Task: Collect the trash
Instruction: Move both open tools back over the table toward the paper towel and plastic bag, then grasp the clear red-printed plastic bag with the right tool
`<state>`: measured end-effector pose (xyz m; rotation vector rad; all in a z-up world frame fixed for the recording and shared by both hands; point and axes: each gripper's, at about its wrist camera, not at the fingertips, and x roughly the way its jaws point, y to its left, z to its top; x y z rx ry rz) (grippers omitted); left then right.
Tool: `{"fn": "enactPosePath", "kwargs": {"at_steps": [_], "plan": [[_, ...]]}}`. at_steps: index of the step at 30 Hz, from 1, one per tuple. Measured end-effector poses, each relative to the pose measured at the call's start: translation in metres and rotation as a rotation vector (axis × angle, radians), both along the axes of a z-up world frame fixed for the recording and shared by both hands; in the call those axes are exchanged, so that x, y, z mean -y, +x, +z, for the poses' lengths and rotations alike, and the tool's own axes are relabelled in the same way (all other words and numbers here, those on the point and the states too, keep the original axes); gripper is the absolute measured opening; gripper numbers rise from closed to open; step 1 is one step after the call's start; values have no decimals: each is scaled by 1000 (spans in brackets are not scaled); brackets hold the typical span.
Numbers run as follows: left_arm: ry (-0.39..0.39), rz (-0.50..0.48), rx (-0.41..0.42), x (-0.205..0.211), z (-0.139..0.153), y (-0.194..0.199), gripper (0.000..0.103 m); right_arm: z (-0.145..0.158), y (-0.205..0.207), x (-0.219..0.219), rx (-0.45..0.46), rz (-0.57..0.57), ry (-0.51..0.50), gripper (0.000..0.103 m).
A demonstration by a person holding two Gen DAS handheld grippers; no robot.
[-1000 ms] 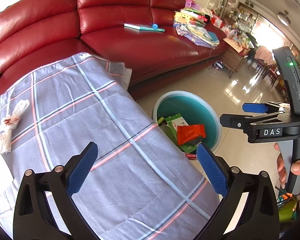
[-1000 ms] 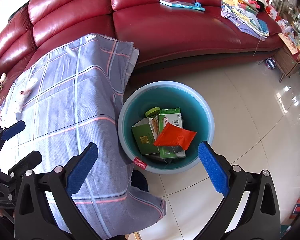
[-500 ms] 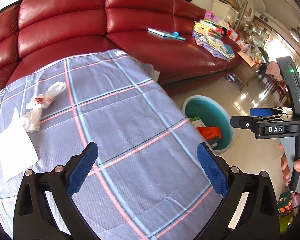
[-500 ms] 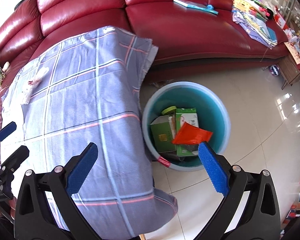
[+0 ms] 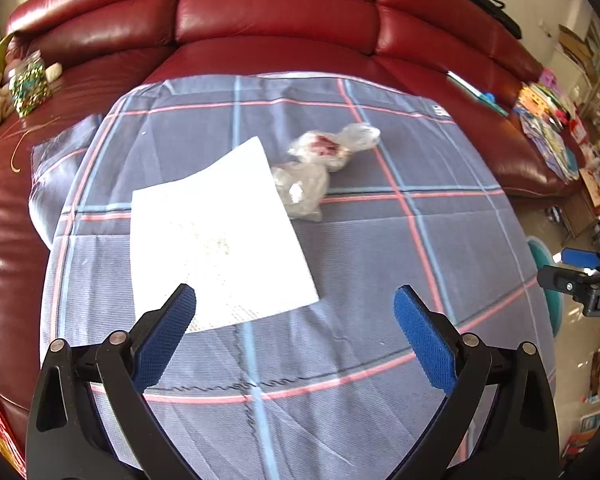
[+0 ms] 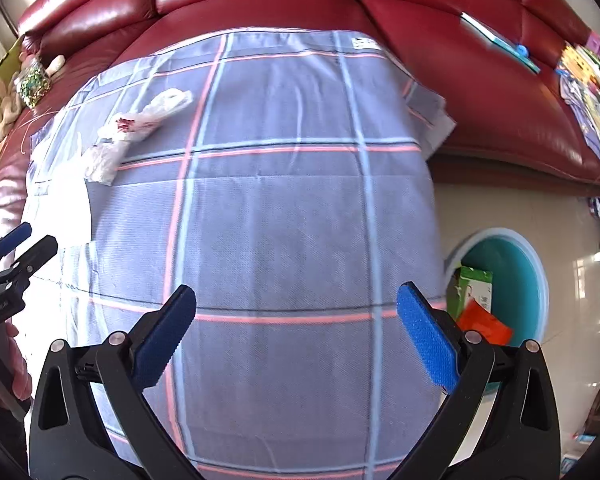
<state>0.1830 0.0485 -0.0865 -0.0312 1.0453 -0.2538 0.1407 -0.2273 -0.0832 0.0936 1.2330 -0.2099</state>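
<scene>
Two pieces of trash are left on the worktop: a white paper sheet [image 5: 216, 236] and a crumpled clear plastic bag [image 5: 320, 168] with a red stain. The two are touching, the bag lying at the far right edge of the sheet, and both rest on the blue-grey checked cloth [image 5: 380, 264] that covers the worktop.

Over the last second the view of the left tongs [image 5: 296, 336] has been swung away from the teal bin and onto the trash. A second ago the bin filled the middle of that view and the trash lay at its far left edge; now the paper sheet is centred just ahead of the left pad, and only a sliver of the bin is seen at the right edge. The left tongs are spread wide and hold nothing.

The view of the right tongs [image 6: 296, 336] has likewise been turned off the bin and over the cloth. The teal bin [image 6: 540, 280] is now at its right side, on the tiled floor beside the worktop, with a green carton [image 6: 470, 292] and a red packet [image 6: 484, 326] already inside. The right tongs are also spread wide and empty.

It is judged that one deposit has been completed and that the next pickup is being set up, with the paper sheet the nearest target for the left tongs. A flat sheet on cloth is expected to be hard to pinch without catching the fabric.
</scene>
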Motion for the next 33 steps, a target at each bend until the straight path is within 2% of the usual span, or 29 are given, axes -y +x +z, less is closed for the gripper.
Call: {"fn": "enactPosePath", "kwargs": {"at_steps": [7, 15, 19, 24, 28, 30, 33], "plan": [[-44, 88, -63, -30, -26, 27, 99, -15, 45, -40, -22, 71, 30, 96], [-64, 76, -88, -22, -41, 39, 99, -24, 85, -59, -28, 109, 69, 96], [-10, 79, -62, -15, -45, 44, 99, -26, 104, -61, -33, 109, 99, 96], [100, 99, -26, -13, -51, 51, 99, -32, 130, -67, -45, 101, 135, 96], [104, 114, -11, -24, -51, 55, 99, -40, 153, -73, -59, 80, 187, 96], [117, 116, -2, -28, -49, 53, 93, -45, 166, -77, -60, 63, 215, 96], [143, 115, 18, -33, -47, 51, 75, -54, 182, -85, -67, 46, 245, 96]]}}
